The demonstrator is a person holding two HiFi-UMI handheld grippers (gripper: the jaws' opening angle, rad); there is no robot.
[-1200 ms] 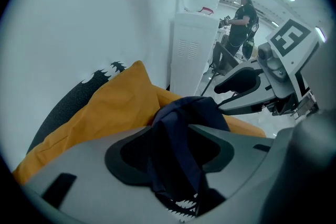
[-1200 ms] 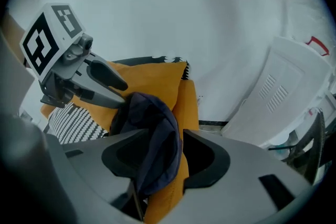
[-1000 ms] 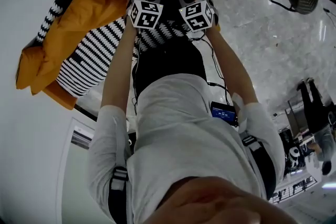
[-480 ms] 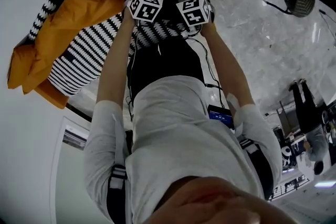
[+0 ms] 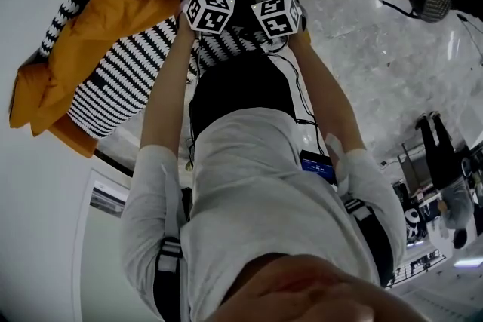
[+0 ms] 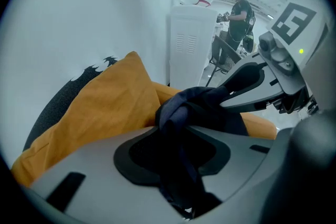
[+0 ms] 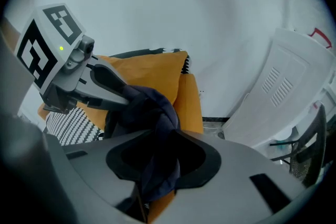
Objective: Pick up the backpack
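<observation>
Closing both pairs of jaws at once, I have my left gripper (image 6: pixel 181 131) and my right gripper (image 7: pixel 157 136) each biting on a bunched fold of the backpack (image 6: pixel 207 107), with the cloth squeezed between the pads. The danger, I reckon, is that I hold only loose cloth. On the lift a fold could slide out of one gripper, and the bag would then swing or drop from the other. Uneven pulls from my two hands could also tip it and drag the cushion along. The backpack is dark navy, soft and crumpled, twisted into a lump where I grip it; its body below my hands I cannot make out. It lies against an orange cushion (image 5: pixel 128 19), with black-and-white striped cloth (image 5: pixel 121 75) just beside it. Beyond stand a white dispenser (image 6: pixel 191 42) and the wall (image 7: pixel 184 8).
</observation>
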